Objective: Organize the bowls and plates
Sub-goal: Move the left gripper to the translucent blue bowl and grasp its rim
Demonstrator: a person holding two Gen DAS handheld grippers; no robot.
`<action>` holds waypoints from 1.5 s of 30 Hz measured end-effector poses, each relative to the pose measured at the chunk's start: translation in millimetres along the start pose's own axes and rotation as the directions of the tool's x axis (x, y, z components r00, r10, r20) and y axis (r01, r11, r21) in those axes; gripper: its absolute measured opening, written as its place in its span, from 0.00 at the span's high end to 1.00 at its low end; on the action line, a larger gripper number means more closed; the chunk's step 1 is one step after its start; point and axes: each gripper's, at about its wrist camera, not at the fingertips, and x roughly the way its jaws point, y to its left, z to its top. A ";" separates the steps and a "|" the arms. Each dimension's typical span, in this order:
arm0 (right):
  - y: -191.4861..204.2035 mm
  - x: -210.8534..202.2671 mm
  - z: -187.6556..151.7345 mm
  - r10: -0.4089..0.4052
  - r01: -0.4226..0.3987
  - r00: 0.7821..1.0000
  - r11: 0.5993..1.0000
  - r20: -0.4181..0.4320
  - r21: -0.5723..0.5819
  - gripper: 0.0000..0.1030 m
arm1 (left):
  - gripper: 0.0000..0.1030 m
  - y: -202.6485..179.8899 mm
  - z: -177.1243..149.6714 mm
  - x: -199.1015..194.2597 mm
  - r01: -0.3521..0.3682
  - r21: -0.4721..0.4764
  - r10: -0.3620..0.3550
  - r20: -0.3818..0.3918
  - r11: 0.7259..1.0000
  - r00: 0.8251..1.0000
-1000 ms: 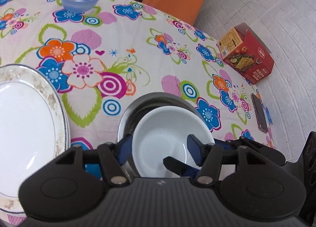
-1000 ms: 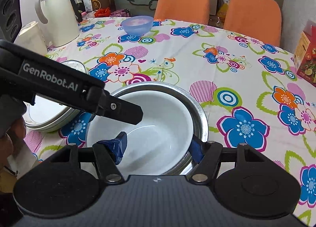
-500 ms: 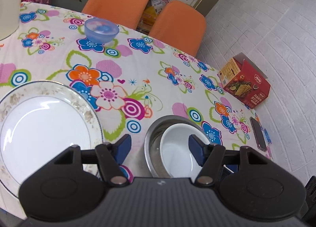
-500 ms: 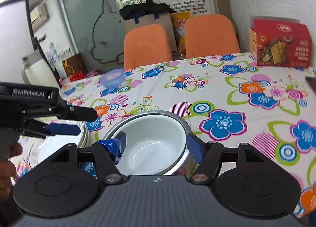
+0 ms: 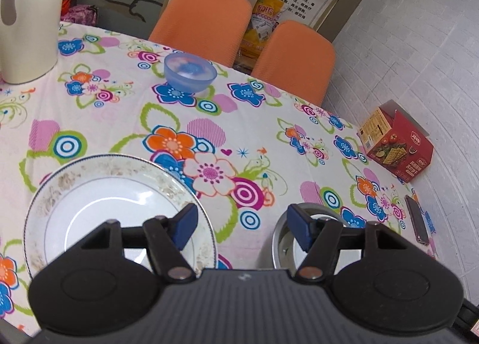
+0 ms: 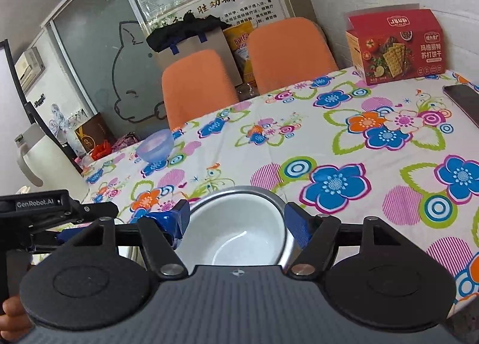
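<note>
Centrally, glossy white bowl [image 6: 236, 233] nested in round steel bowl [image 6: 271, 194].

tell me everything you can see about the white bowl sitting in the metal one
The white bowl is plain, glossy and ceramic-looking, upright and empty, nested inside the larger steel bowl, whose rim rings it. Both sit on the floral tablecloth. The right gripper is open, its blue pads on either side in view, with no visible contact.

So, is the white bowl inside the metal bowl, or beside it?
Inside. In the right wrist view the white bowl sits upright within the metal bowl, whose steel rim curves around its far side.
</note>
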 end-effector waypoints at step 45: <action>137.8 287.3 120.2 -0.006 -0.144 0.934 0.908 -0.356 -0.393 0.45 | 0.33 112.0 185.6 131.4 -0.208 0.119 0.214 -0.039 0.971 0.976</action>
